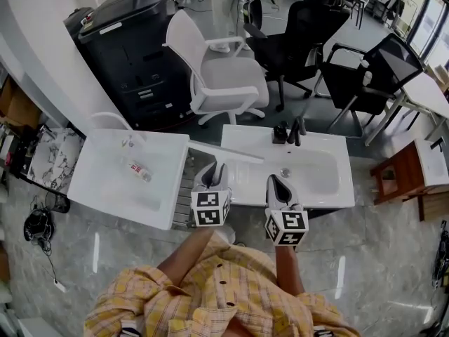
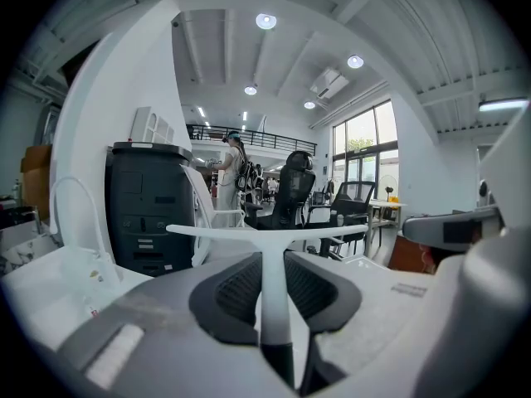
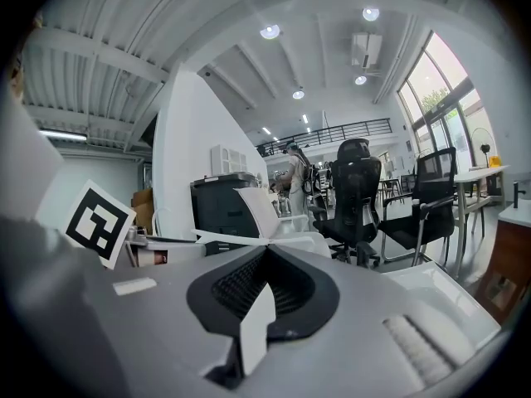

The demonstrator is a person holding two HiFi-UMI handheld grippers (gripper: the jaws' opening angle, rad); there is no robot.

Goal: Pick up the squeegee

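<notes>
Over the near rim of the sink [image 1: 316,201]: squeegee lifted, grip is everything.
Left hand-held gripper [image 1: 216,172] clamped on the squeegee [image 1: 231,154] handle, blade crosswise above the sink's left end; right hand-held gripper [image 1: 275,183] beside it looks pinched together, empty. Keep the blade level and clear of the tap [image 1: 289,132] at the sink's far edge.

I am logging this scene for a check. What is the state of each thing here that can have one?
Squeegee: held by its handle, blade level.
Left gripper: shut on the squeegee.
Right gripper: shut, empty.
Bottle: lying in the left basin.
White chair: unoccupied.
</notes>
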